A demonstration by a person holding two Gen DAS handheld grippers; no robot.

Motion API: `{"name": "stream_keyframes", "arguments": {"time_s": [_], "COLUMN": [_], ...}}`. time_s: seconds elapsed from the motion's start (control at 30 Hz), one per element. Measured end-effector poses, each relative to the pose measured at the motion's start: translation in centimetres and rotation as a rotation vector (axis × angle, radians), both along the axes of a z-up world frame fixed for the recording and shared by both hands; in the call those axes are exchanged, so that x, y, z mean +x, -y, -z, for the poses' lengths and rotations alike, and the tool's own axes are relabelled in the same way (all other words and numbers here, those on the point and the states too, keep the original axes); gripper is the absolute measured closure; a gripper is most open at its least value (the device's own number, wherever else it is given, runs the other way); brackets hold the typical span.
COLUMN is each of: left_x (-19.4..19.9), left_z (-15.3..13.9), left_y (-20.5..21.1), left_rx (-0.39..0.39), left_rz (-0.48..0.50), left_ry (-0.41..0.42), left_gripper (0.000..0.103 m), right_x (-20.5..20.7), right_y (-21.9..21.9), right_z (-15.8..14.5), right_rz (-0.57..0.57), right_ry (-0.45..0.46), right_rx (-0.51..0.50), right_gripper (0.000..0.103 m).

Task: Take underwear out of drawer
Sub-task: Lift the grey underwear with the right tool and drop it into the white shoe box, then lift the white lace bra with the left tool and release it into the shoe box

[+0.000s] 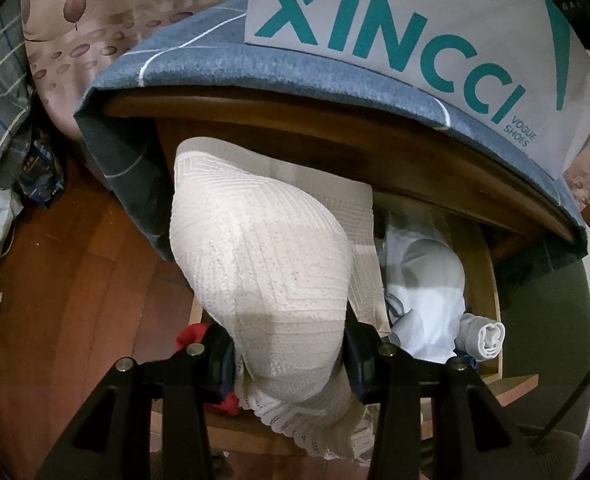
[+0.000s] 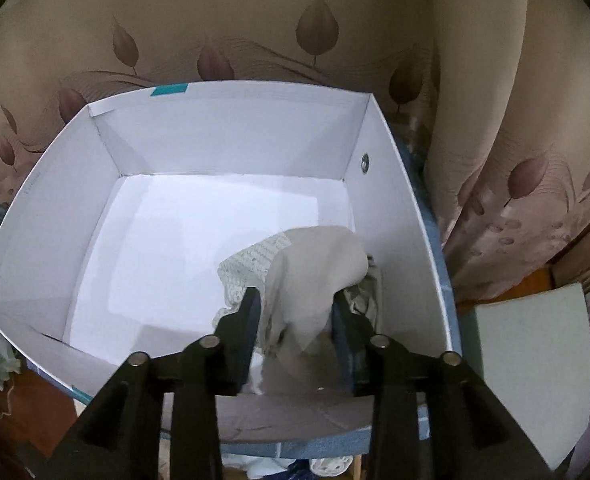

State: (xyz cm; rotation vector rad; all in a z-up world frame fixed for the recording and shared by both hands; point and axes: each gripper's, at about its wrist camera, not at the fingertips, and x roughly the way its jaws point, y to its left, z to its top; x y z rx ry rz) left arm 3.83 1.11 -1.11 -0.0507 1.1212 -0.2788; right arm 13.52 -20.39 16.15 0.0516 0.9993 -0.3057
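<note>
left tool (image 1: 289,354) clamped on cream textured knit underwear (image 1: 263,248) lifted above open wooden drawer (image 1: 483,280); right tool (image 2: 295,336) clamped on beige lace-trimmed underwear (image 2: 315,272) low inside white cardboard shoebox (image 2: 231,184): advise releasing only once cloth rests on box floor.

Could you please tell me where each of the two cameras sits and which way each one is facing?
Left wrist: on the left gripper, facing the open drawer under the shoebox; its fingers clamp white lace underwear.
Right wrist: on the right gripper, looking down into the shoebox; its fingers straddle beige underwear.
Shared: the shoebox and the blue cloth beneath.
</note>
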Motion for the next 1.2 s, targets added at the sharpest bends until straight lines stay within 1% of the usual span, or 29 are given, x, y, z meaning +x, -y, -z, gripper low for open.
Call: {"name": "stream_keyframes", "arguments": {"time_s": [0.1,0.2,0.3,0.4,0.43,0.57,0.67,0.73,0.8,0.87,0.9,0.93,0.97,1.03,1.1,1.2], "left_x": [0.1,0.1,0.1,0.2,0.2,0.3,0.3,0.2,0.2,0.2,0.1,0.0,-0.1,-0.4,-0.6,-0.6], "left_z": [0.0,-0.1,-0.1,-0.1,-0.1,-0.1,0.0,0.0,-0.1,-0.3,-0.4,-0.5,-0.8,-1.2,-1.5,-1.7], "left_y": [-0.3,-0.3,-0.5,-0.6,-0.6,-0.9,-1.3,-1.3,-1.4,-1.6,-1.7,-1.6,-1.5,-1.2,-1.0,-1.0], "left_rx": [-0.005,-0.002,-0.004,0.0,0.001,-0.02,-0.017,-0.008,-0.013,-0.021,-0.027,-0.027,-0.016,0.012,0.033,0.017], "left_rz": [-0.003,-0.003,-0.007,-0.005,-0.005,-0.007,-0.011,-0.014,-0.015,-0.013,-0.012,-0.011,0.001,0.016,0.027,0.033], "left_ry": [-0.004,0.005,0.009,0.008,0.008,-0.005,-0.006,-0.002,-0.001,-0.005,-0.005,-0.001,0.008,0.031,0.041,0.025], "left_gripper": [0.06,0.06,0.06,0.06,0.06,0.06,0.06,0.06,0.06,0.06,0.06,0.06,0.06,0.06,0.06,0.06], "right_x": [-0.5,-1.7,-3.6,-5.9,-6.7,-10.3,-12.9,-14.4,-15.3,-15.7,-15.6,-15.6,-15.6,-15.2,-15.1,-14.8], "right_y": [0.0,-0.1,-0.4,-0.8,-0.9,-1.2,-1.3,-1.5,-1.4,-1.3,-1.3,-1.3,-1.3,-0.9,-0.5,0.4], "right_z": [-1.2,-3.2,-4.9,-5.6,-5.6,-4.4,-2.4,-0.5,1.5,4.3,6.4,7.6,8.9,12.1,14.3,17.2], "right_rz": [-0.001,-0.03,-0.071,-0.118,-0.131,-0.182,-0.19,-0.19,-0.179,-0.178,-0.176,-0.171,-0.17,-0.16,-0.138,-0.109], "right_ry": [0.054,0.129,0.18,0.208,0.21,0.23,0.217,0.203,0.181,0.137,0.092,0.072,0.052,-0.025,-0.068,-0.148], "right_rx": [-0.013,0.001,0.004,0.024,0.029,0.044,0.024,0.013,0.011,0.012,0.011,0.014,0.022,0.063,0.094,0.148], "right_gripper": [0.05,0.04,0.033,0.028,0.028,0.027,0.027,0.026,0.021,0.021,0.021,0.021,0.021,0.021,0.021,0.021]}}
